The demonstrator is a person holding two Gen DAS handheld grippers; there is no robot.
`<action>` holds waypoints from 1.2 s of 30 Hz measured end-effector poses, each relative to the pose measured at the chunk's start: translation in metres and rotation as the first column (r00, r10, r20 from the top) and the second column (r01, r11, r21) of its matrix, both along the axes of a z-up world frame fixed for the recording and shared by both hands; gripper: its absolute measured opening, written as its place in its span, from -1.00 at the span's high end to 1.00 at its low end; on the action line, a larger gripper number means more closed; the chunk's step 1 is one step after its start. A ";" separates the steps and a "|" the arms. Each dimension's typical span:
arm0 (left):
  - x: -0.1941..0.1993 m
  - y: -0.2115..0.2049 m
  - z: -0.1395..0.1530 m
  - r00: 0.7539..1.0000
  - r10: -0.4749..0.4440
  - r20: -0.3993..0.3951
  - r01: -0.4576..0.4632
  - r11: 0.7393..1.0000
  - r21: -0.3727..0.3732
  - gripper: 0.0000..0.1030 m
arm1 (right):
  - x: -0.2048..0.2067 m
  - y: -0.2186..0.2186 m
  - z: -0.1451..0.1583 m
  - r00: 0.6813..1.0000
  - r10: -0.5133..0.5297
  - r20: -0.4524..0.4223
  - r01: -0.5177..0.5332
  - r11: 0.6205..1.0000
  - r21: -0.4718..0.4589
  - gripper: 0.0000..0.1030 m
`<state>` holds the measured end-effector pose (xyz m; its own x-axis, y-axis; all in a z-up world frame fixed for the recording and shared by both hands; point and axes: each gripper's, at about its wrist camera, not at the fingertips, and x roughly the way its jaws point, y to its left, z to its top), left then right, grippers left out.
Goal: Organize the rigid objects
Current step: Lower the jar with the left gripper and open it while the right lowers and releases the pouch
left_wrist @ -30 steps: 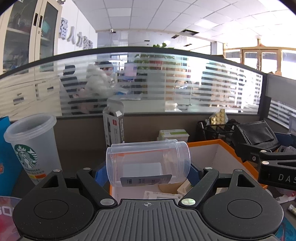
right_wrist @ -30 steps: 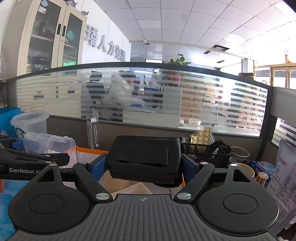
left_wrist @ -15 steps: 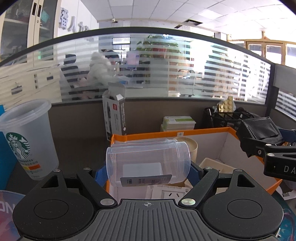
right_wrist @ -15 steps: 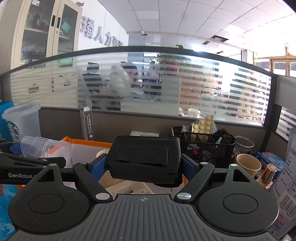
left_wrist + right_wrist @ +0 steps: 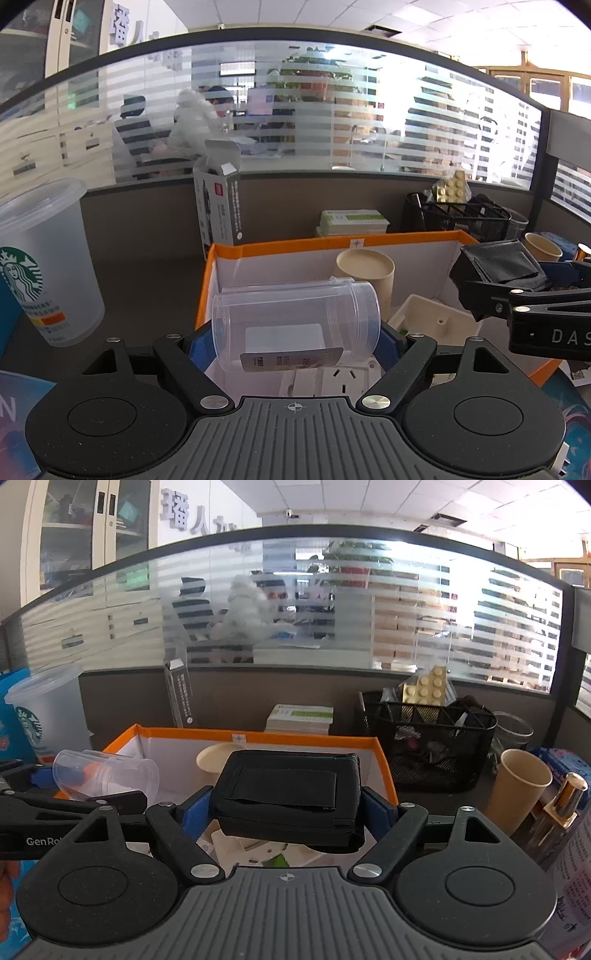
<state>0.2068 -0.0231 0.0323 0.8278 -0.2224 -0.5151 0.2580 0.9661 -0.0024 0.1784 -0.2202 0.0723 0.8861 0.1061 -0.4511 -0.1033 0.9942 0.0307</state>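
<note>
My left gripper (image 5: 295,338) is shut on a clear plastic jar (image 5: 295,321) lying sideways, held over the near left part of an orange-rimmed white box (image 5: 332,242). My right gripper (image 5: 288,812) is shut on a black pouch (image 5: 288,790), held over the same box (image 5: 258,734). The jar also shows in the right wrist view (image 5: 107,775), and the pouch in the left wrist view (image 5: 498,266). Inside the box lie a beige round container (image 5: 365,269), a cream square tray (image 5: 436,321) and a white socket plate (image 5: 332,376).
A Starbucks cup (image 5: 44,266) stands left of the box. A tall grey carton (image 5: 218,210) and a stack of small boxes (image 5: 351,221) stand behind it. A black mesh organizer (image 5: 424,746), a paper cup (image 5: 517,790) and a gold-capped bottle (image 5: 557,812) are to the right.
Both grippers have tilted and moved down and forward over the box, so its inside now shows. Each grip is unchanged.
</note>
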 end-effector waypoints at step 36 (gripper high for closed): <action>0.016 -0.023 -0.022 0.999 -0.014 -0.031 0.018 0.994 0.111 -0.63 | 0.027 0.002 -0.027 0.991 -0.011 -0.131 0.004 0.999 -0.047 -0.55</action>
<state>0.2229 -0.0460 0.0099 0.8082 -0.1756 -0.5621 0.2750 0.9566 0.0965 0.2054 -0.2180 0.0457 0.8195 0.0755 -0.5680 -0.0939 0.9956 -0.0032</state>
